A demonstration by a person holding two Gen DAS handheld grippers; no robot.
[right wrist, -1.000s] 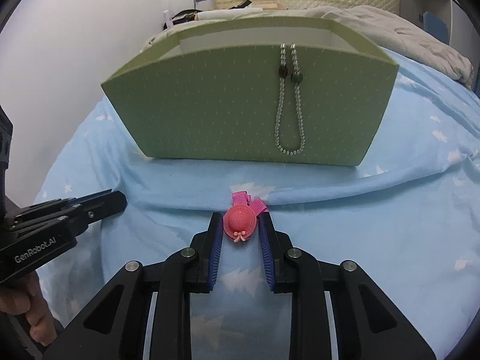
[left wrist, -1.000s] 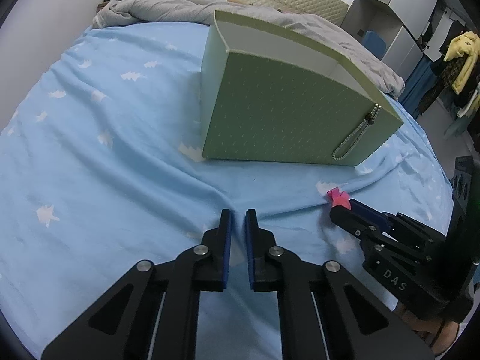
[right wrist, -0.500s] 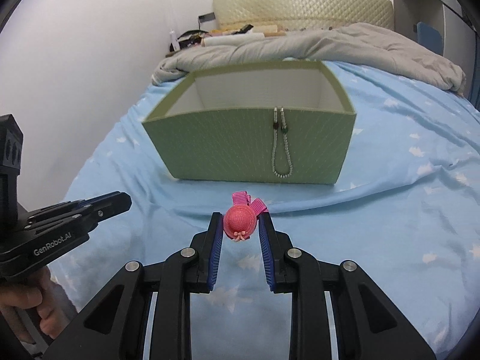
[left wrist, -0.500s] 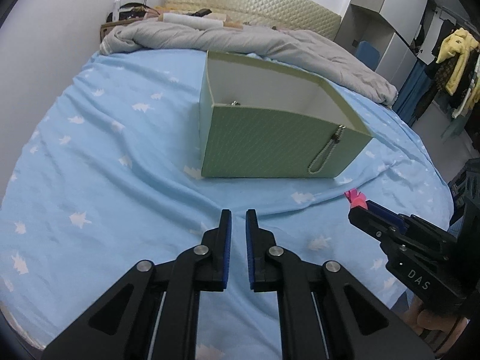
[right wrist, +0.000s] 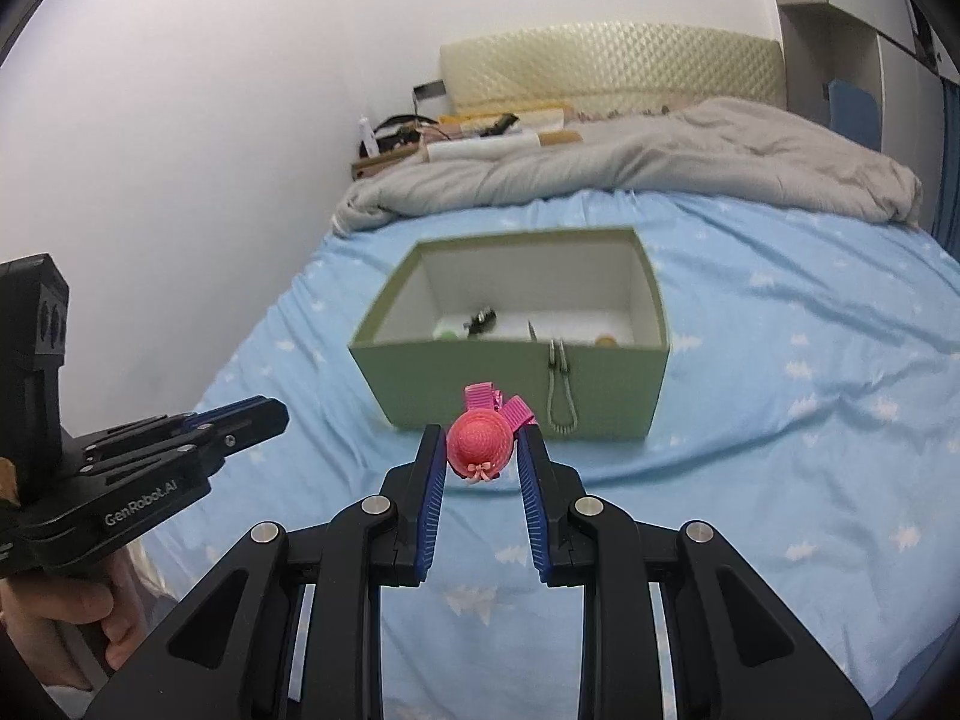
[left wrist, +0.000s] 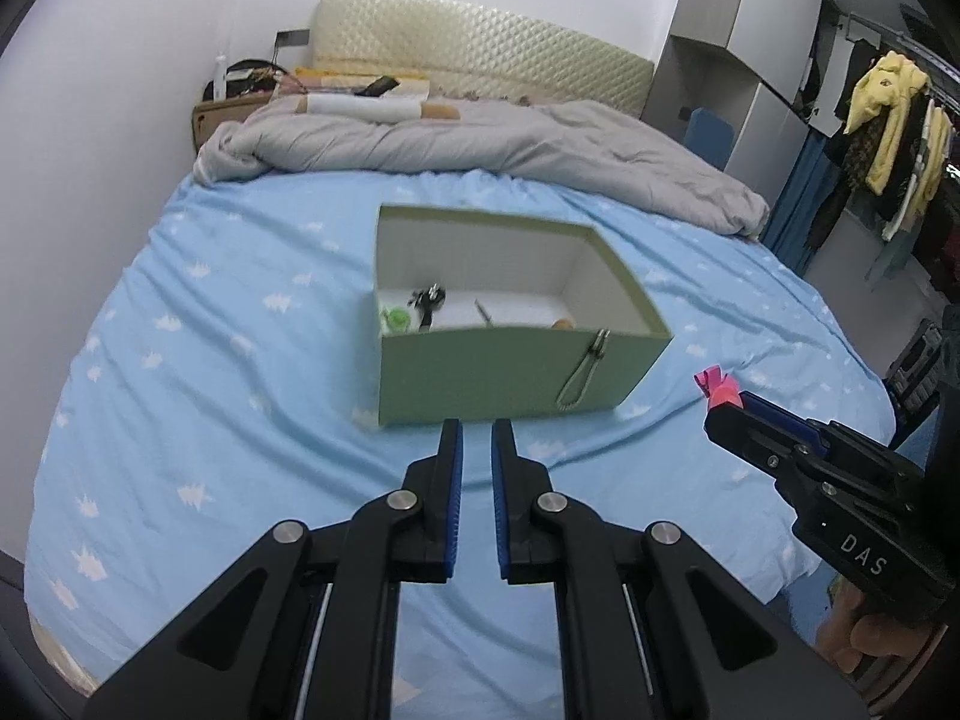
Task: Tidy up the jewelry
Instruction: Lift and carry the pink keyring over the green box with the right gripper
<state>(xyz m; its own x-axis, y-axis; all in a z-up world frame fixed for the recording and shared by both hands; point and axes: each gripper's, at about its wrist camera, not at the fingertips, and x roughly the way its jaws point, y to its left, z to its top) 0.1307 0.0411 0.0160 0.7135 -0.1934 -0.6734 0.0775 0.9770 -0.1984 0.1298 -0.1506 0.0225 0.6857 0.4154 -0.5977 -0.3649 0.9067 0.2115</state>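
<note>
An open green box (left wrist: 510, 372) (right wrist: 510, 384) with a beaded loop handle stands on the blue bed sheet. Inside lie a green piece (left wrist: 397, 318), a dark piece (left wrist: 427, 299), a thin pin (right wrist: 531, 331) and a small tan piece (right wrist: 605, 339). My right gripper (right wrist: 480, 450) is shut on a pink hat hair clip (right wrist: 480, 439), held in the air short of the box; it also shows in the left wrist view (left wrist: 717, 390). My left gripper (left wrist: 475, 438) is nearly shut with nothing in it, raised in front of the box.
A grey duvet (left wrist: 480, 144) is bunched at the head of the bed under a padded headboard (left wrist: 480, 66). A cluttered nightstand (right wrist: 396, 144) stands by the white wall at left. Wardrobes and hanging clothes (left wrist: 882, 120) are at right.
Both grippers have risen and pulled back from the box, so its open inside and contents now show. The right gripper still holds the pink clip.
</note>
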